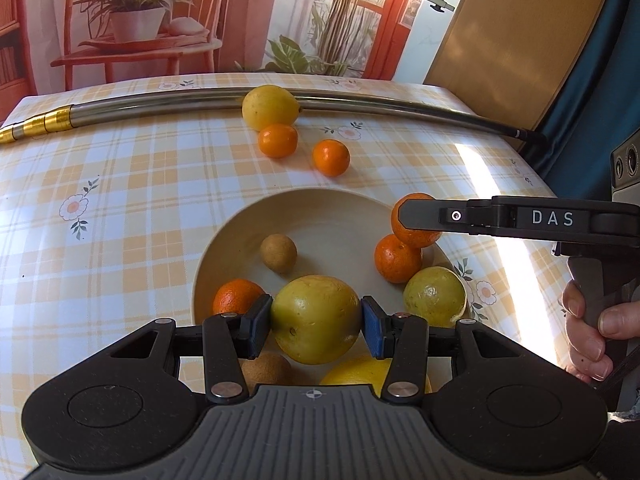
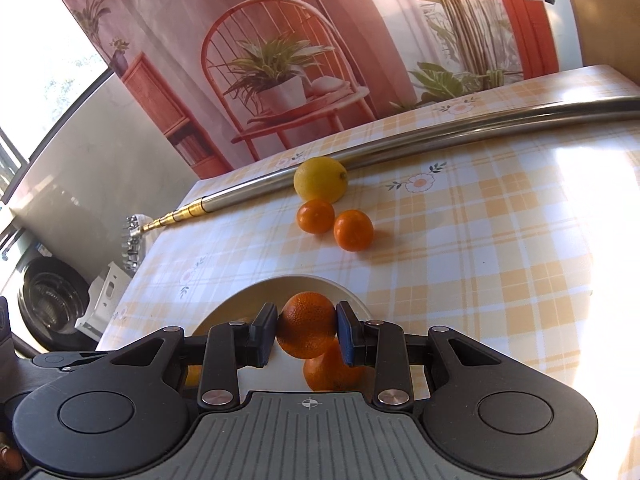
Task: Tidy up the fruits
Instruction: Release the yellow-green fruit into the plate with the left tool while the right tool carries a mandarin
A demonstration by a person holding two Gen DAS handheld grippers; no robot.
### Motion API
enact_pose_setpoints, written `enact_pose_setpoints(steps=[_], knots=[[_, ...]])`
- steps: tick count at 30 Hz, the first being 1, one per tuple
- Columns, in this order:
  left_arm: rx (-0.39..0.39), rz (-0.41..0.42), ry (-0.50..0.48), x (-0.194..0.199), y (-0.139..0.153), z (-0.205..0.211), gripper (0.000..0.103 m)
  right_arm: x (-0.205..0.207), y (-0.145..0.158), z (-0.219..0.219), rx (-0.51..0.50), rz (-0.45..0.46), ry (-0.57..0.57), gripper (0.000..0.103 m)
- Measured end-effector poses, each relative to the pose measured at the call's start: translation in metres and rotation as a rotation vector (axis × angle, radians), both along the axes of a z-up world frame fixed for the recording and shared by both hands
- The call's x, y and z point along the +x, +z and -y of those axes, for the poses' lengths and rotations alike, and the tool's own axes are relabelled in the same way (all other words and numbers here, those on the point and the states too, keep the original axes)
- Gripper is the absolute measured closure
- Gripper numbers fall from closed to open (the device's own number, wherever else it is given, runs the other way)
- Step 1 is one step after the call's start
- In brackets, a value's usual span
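Note:
A cream bowl (image 1: 320,204) holds tangerines, yellow-green fruits and brown kiwis (image 1: 279,253). My left gripper (image 1: 316,322) is shut on a yellow-green fruit (image 1: 315,318) above the bowl's near side. My right gripper (image 2: 307,334) is shut on a tangerine (image 2: 306,330) over the bowl's rim (image 2: 240,300); it shows from the side in the left wrist view (image 1: 416,220). Another tangerine (image 2: 330,370) lies just below it. A lemon (image 1: 270,107) and two tangerines (image 1: 278,141) (image 1: 331,157) lie on the tablecloth beyond the bowl.
A long metal pole with a gold end (image 1: 160,106) lies across the far side of the checked table (image 1: 100,200). A printed backdrop stands behind. The table's left edge drops off in the right wrist view (image 2: 152,248).

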State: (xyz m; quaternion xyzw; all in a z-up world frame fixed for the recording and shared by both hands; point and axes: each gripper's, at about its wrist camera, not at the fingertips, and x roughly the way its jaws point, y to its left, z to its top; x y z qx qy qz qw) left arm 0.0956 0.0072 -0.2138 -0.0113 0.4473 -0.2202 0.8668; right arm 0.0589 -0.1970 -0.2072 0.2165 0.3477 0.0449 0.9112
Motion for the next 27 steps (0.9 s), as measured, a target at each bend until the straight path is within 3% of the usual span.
enact_pose_setpoints(steps=[12, 17, 27], knots=[[0.02, -0.006, -0.02, -0.001, -0.003, 0.007, 0.053, -0.007, -0.002, -0.004, 0.001, 0.002, 0.01, 0.074], [0.063, 0.021, -0.027, -0.006, -0.001, 0.01, 0.053, -0.008, -0.004, -0.006, 0.003, -0.005, 0.014, 0.074], [0.057, 0.046, 0.018, -0.014, 0.001, 0.004, 0.053, -0.008, -0.006, -0.008, 0.004, -0.014, 0.021, 0.074]])
